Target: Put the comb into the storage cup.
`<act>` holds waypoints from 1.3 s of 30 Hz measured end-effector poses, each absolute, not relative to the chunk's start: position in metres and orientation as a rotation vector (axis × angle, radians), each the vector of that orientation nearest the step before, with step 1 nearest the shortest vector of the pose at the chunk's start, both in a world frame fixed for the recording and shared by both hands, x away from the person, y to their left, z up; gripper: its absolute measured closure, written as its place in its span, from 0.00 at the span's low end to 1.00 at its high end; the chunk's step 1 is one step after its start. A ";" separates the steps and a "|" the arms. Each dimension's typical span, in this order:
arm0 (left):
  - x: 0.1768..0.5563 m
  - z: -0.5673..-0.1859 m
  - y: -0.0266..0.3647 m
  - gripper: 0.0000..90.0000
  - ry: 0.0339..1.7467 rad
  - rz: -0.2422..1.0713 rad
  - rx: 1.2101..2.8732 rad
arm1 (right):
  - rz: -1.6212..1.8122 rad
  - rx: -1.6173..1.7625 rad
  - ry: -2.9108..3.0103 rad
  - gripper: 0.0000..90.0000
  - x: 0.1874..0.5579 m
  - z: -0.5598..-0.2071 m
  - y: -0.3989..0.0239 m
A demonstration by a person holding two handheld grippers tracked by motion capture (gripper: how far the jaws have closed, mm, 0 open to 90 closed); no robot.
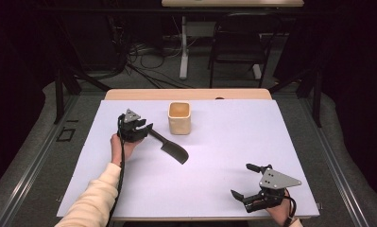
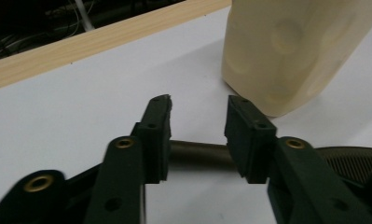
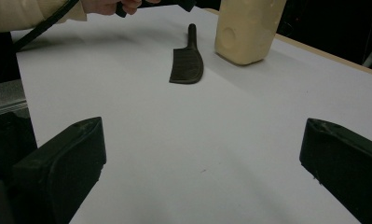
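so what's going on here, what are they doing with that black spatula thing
A person at a white-covered table holds a hand-held gripper in each hand. The left hand-held gripper is at the handle of a black spatula lying flat beside a cream square cup; its jaws straddle the handle with a gap on each side, so nothing is gripped yet. The right hand-held gripper rests open near the table's front edge, away from both objects.

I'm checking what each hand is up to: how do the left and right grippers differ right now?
The left gripper sits by the cream cup, its jaws open on either side of the black spatula handle; the right gripper is near the table's front edge with nothing between its jaws. The left's jaws stand fairly close together, the right's spread wide. Both are open, hand-held, over the white sheet.
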State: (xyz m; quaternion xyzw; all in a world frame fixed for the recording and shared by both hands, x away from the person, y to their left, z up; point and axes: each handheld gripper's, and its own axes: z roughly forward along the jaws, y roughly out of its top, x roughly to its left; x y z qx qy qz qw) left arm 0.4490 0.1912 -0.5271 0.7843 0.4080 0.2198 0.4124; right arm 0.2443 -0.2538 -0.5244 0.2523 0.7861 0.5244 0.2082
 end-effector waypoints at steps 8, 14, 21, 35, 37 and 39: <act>0.466 -0.537 0.187 0.93 1.051 0.558 2.027 | 1.458 0.703 2.189 0.00 0.244 -0.524 -0.254; 0.475 -0.543 0.184 0.98 1.050 0.566 2.069 | 1.456 0.705 2.190 0.00 0.244 -0.524 -0.254; 0.483 -0.549 0.177 0.98 1.044 0.589 2.109 | 1.453 0.703 2.194 0.00 0.244 -0.525 -0.254; 0.485 -0.557 0.170 0.98 1.032 0.543 2.208 | 1.453 0.699 2.202 0.00 0.242 -0.524 -0.255; 0.484 -0.556 0.171 0.98 1.028 0.542 2.217 | 1.457 0.699 2.197 0.00 0.242 -0.524 -0.255; 0.485 -0.556 0.173 0.98 1.025 0.535 2.231 | 1.457 0.697 2.197 0.00 0.242 -0.524 -0.255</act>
